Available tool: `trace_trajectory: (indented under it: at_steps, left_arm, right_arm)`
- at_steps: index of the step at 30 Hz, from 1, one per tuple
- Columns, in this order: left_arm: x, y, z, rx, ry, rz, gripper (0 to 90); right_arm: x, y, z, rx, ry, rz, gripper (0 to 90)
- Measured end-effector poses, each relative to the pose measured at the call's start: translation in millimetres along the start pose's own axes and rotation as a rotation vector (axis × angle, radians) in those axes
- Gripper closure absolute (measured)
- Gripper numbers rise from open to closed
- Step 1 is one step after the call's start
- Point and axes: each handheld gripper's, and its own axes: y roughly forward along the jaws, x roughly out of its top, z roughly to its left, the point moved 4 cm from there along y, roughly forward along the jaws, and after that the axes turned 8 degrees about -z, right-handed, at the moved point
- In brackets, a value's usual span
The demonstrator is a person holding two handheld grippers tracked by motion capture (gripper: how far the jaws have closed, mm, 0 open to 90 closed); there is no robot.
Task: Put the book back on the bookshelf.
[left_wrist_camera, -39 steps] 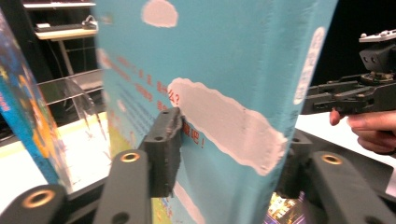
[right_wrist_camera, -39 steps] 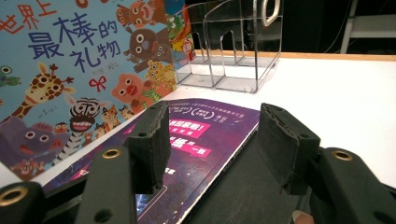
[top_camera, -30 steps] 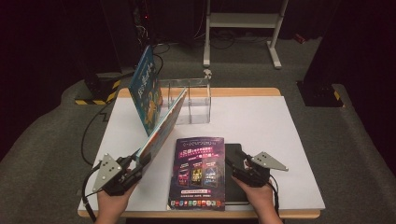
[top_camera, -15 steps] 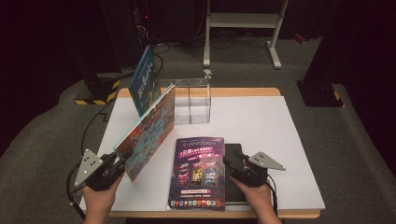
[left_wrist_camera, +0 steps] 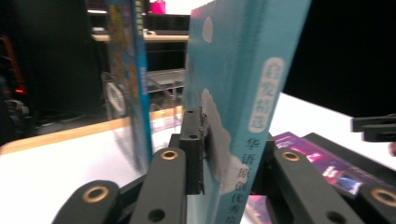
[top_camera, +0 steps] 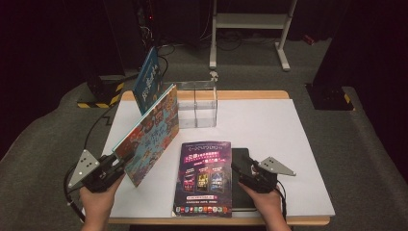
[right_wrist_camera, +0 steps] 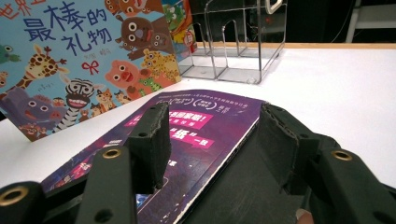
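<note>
Left gripper [top_camera: 118,166]: fingers just closed, gripping picture book [top_camera: 149,132], near left.
Right gripper [top_camera: 240,169]: fingers around purple magazine [top_camera: 204,175] edge, grip unclear.

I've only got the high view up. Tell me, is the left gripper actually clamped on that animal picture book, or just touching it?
Observer: Clamped. In the left gripper view the left gripper presses both sides of the picture book at its teal spine. Its jaws have just been closing.
Operator: Has the right gripper got the purple magazine?
Observer: No. In the right gripper view the right gripper has its jaws apart. One pad is over the magazine, the other over the black slab beneath it, and neither is pinching.
Operator: Anything in the clear rack?
Observer: Seen low from the right gripper view, the near slots of the clear rack hold nothing.
</note>
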Motion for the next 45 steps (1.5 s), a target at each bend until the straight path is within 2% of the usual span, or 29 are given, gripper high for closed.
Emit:
trace_trajectory:
  at_steps: [3, 5, 7, 10, 13, 14, 17, 19, 22, 23, 26, 29, 31, 35, 40, 45]
  left_arm:
    - [3.2, 2.5, 3.2, -0.006, -0.006, 0.037, 75.9]
    - [4.5, 4.3, 4.8, -0.002, 0.012, 0.063, 75.8]
    - [5.6, 7.1, 5.8, 0.001, 0.011, 0.078, 75.4]
    - [7.3, 11.3, 6.3, -0.006, -0.006, 0.074, 74.6]
    - [6.9, 15.8, 5.0, -0.015, -0.006, 0.072, 72.7]
    - [5.8, 17.6, 4.0, -0.014, 0.015, 0.075, 72.5]
    - [6.4, 22.7, 2.8, -0.027, 0.004, 0.09, 70.9]
    - [7.4, 26.3, 2.3, -0.023, 0.01, 0.085, 69.2]
    - [7.6, 31.0, 3.1, 0.007, 0.027, 0.075, 69.0]
    - [7.7, 32.9, 3.4, 0.004, 0.014, 0.074, 70.5]
    - [8.0, 33.8, 4.4, 0.0, 0.032, 0.062, 72.6]
    - [8.4, 37.0, 6.2, -0.001, -0.022, 0.071, 71.4]
    - [7.3, 39.4, 7.4, 0.014, -0.035, 0.082, 68.1]
    - [6.6, 40.1, 6.6, 0.021, -0.003, 0.069, 69.6]
    - [6.8, 39.9, 6.3, 0.002, -0.008, 0.069, 74.7]
    - [7.3, 40.7, 9.4, 0.03, 0.016, 0.059, 78.5]
  right_arm:
    - [-0.4, -0.1, 0.5, 0.0, 0.0, 0.004, 43.6]
    - [-1.0, 0.2, 1.3, 0.004, -0.005, 0.007, 43.5]
    - [-1.3, 0.4, 1.6, 0.006, -0.005, 0.009, 43.3]
    - [-1.4, 0.6, 1.1, 0.005, -0.001, 0.01, 43.2]
    - [-2.2, 0.6, 0.7, 0.005, -0.001, 0.013, 43.0]
    - [-2.4, 0.5, 0.7, 0.006, -0.001, 0.014, 43.0]
    - [-2.9, 0.2, 0.2, 0.007, 0.001, 0.016, 43.0]
    - [-2.7, 0.1, -0.3, 0.007, 0.0, 0.015, 42.8]
    - [-2.1, -0.5, -1.1, 0.005, 0.002, 0.013, 42.6]
    - [-2.0, -0.6, -1.3, 0.004, 0.001, 0.013, 42.5]
    - [-1.8, -1.6, -1.9, 0.005, 0.0, 0.01, 42.4]
    - [-1.3, -2.5, -2.9, 0.003, 0.006, 0.008, 42.3]
    - [-1.1, -2.5, -3.5, 0.002, 0.007, 0.006, 42.3]
    - [-1.8, -1.8, -4.6, 0.0, 0.007, 0.01, 42.3]
    - [-2.3, -0.9, -6.5, -0.007, 0.002, 0.016, 42.0]
    - [4.6, -7.4, -16.0, -0.025, -0.012, 0.015, 42.0]
